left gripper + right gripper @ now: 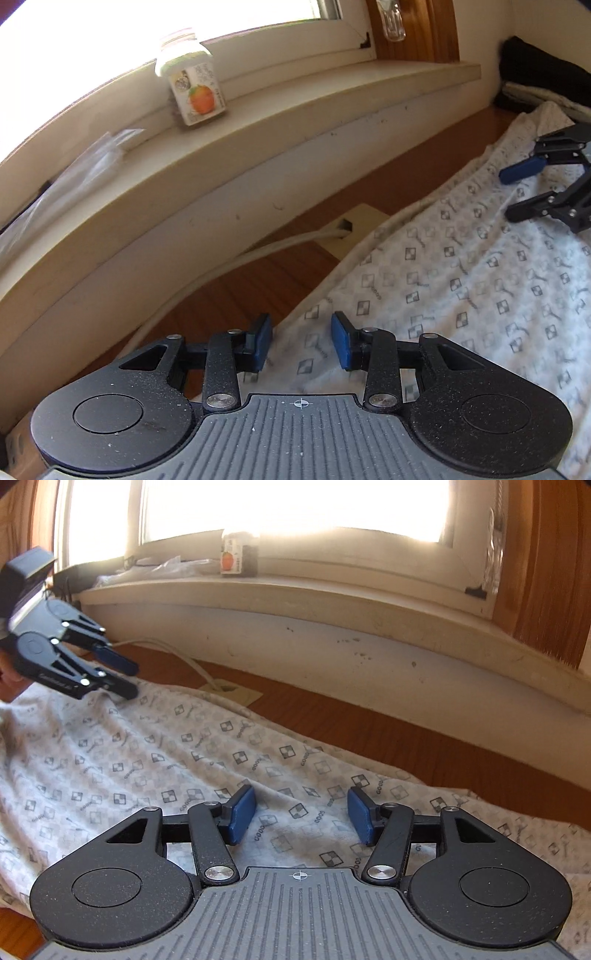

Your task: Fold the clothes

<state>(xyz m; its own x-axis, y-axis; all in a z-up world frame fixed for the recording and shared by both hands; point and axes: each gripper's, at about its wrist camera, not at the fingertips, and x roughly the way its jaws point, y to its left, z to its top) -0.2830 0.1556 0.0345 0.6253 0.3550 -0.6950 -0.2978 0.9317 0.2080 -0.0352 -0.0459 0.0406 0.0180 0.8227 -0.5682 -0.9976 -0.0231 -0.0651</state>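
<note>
Landmark: windowsill.

The garment lay spread on the wooden surface below and in front of the windowsill, its far edge running roughly parallel to it, with a bare strip of surface between. A carton stood on the windowsill, against the window frame. A crumpled plastic sheet lay on the windowsill to the carton's left. A wall plate with a cable sat below the windowsill, just beside the garment's far edge. The left gripper hung over the garment's left end, the right gripper over its near right part, both in front of the windowsill.
</note>
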